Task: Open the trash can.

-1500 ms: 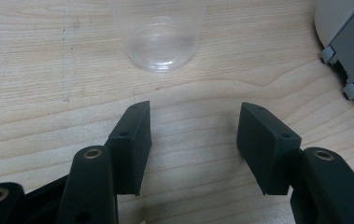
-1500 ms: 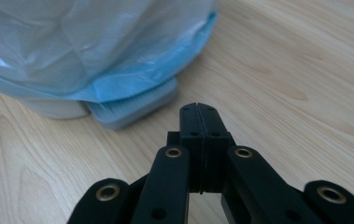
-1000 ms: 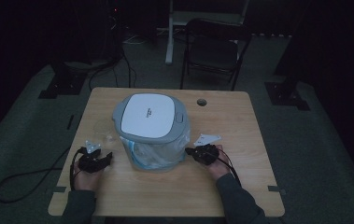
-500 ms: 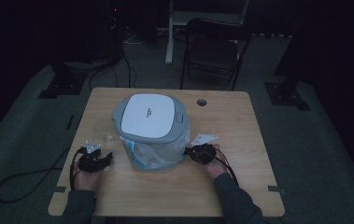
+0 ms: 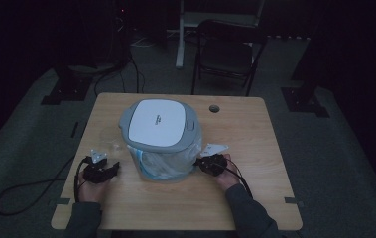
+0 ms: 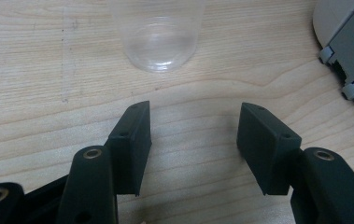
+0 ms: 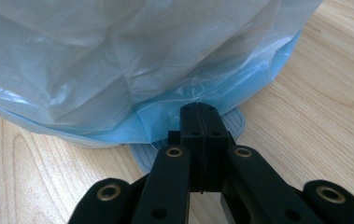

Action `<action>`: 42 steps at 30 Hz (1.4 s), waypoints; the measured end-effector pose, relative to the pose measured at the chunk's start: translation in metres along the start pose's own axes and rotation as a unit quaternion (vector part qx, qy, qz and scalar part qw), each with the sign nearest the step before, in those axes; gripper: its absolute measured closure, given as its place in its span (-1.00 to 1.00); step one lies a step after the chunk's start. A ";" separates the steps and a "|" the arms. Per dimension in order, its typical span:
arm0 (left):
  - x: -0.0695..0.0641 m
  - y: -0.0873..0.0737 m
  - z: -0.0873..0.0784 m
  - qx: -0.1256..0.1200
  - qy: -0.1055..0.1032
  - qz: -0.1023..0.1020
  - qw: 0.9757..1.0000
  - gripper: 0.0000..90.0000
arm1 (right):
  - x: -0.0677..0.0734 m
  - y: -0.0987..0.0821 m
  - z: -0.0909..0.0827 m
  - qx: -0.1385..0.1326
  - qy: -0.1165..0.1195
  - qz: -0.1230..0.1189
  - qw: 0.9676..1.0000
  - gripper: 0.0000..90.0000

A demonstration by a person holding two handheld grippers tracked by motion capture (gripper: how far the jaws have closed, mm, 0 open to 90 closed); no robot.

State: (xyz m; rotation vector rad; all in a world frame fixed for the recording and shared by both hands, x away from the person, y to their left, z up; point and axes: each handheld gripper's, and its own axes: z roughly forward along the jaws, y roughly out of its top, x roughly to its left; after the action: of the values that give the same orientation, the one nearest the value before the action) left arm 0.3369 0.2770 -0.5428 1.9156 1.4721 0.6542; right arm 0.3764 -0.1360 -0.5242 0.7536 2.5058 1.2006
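**A:** what's the right gripper [image 7: 201, 109] up to? Its jaws look pressed flat together in its own view.

**B:** yep, together, with the tips right at the bottom edge of the blue bin liner [image 7: 132, 65]. Can't tell if a bit of film is pinched between them or they're just touching it. The liner hangs down the side of the small bin [image 5: 161, 130], directly ahead of that gripper, and there's a grey ribbed foot pedal [image 7: 233, 122] poking out just under the tips.

**A:** and the left gripper [image 6: 193, 133]?

**B:** jaws apart, nothing between them, just bare wooden surface [image 6: 34, 70]. A clear plastic cup [image 6: 158, 35] stands a bit ahead of it, not touching. The grey bin wall is off to its right in that view.

**A:** bin lid on?

**B:** from the high view the white lid [image 5: 156, 120] sits shut on top, with a gripper on each side of the bin.
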 end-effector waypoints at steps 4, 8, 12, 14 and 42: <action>0.000 0.000 0.000 0.000 0.000 0.000 1.000 0.01 | 0.000 0.000 0.001 0.001 0.001 -0.002 1.000 1.00; 0.000 0.000 0.000 0.000 -0.001 0.000 1.000 0.01 | -0.001 -0.001 0.001 0.002 0.003 0.000 1.000 1.00; 0.000 0.000 0.000 0.000 -0.001 0.000 1.000 0.01 | -0.001 -0.001 0.001 0.003 0.002 0.000 1.000 1.00; 0.000 0.000 0.000 0.000 -0.001 0.000 1.000 0.01 | -0.001 -0.001 0.001 0.003 0.002 -0.001 1.000 1.00; 0.000 0.000 0.000 0.000 -0.002 0.001 1.000 0.01 | 0.002 -0.004 0.007 0.013 -0.004 -0.002 1.000 1.00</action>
State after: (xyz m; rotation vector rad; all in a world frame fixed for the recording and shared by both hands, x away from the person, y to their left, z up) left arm 0.3370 0.2772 -0.5427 1.9182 1.4688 0.6516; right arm 0.3761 -0.1330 -0.5318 0.7577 2.5188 1.1636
